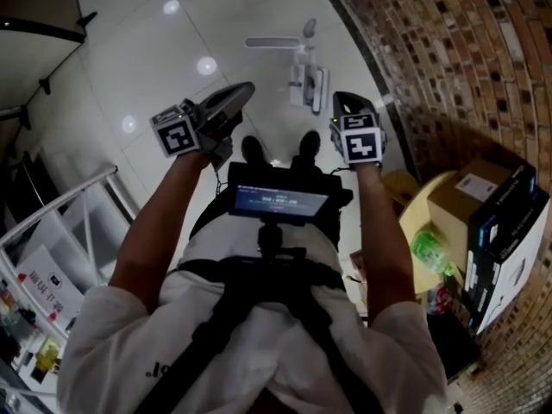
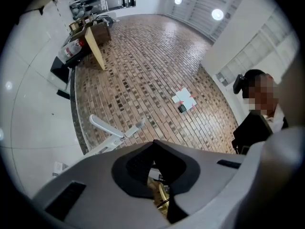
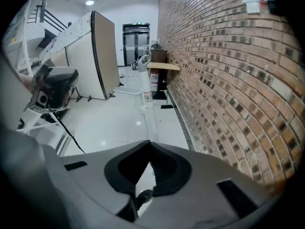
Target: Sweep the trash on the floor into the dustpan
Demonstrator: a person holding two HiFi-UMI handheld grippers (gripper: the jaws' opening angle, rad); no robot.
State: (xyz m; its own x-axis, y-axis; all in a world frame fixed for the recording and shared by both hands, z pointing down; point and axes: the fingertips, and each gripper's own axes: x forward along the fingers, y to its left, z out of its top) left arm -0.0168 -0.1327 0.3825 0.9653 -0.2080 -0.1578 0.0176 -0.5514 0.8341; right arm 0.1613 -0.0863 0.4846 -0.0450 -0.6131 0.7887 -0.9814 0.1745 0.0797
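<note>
A white long-handled broom and dustpan set [image 1: 308, 74] lies on the glossy white floor just beyond my feet, close to the brick wall. The left gripper view shows its white handle [image 2: 113, 131] along the foot of that wall. I cannot make out any trash on the floor. My left gripper [image 1: 240, 94] is held up at the left, pointing toward the set, shut with nothing in its jaws. My right gripper [image 1: 344, 103] is held level with it at the right, tilted downward, also shut and empty. Neither gripper touches the broom or dustpan.
The brick wall [image 1: 448, 50] curves along the right. Cardboard boxes [image 1: 487, 210], a round wooden table [image 1: 412, 203] and a green bottle [image 1: 429, 253] stand at the right. A white metal railing [image 1: 82, 198] is at the left. A tall partition panel [image 3: 97, 56] stands farther off.
</note>
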